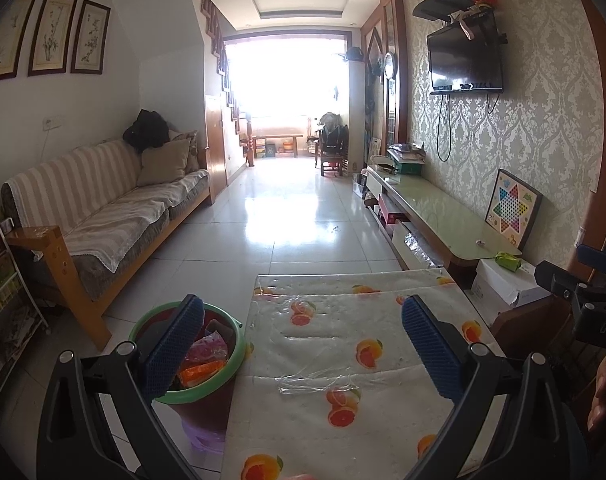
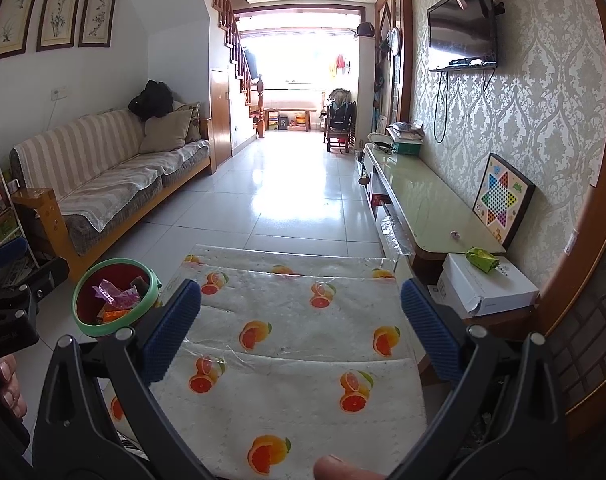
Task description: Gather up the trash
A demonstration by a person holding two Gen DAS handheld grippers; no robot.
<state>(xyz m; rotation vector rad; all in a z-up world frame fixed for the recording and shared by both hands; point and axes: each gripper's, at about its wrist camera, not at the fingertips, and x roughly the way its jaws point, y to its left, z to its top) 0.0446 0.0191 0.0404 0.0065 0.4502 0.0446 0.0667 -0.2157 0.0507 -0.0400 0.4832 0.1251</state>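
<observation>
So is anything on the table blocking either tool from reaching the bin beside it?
Nothing visible does. The fruit-print tablecloth lies bare of objects, and the green-rimmed red bin, already holding wrappers, stands open-topped on the floor off the table's left edge. Both tools are open and hold nothing.

The left gripper's near pad hides part of the bin point(image 1: 223, 354). The wrappers point(image 2: 117, 296) inside are too small to identify. The surface point(image 2: 287, 380) is cut off at the bottom edge.

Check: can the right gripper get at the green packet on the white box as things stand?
Probably yes. The right gripper is open and empty, and the green packet lies exposed on top of the white box, forward and to its right past the table edge. Nothing covers it.
</observation>
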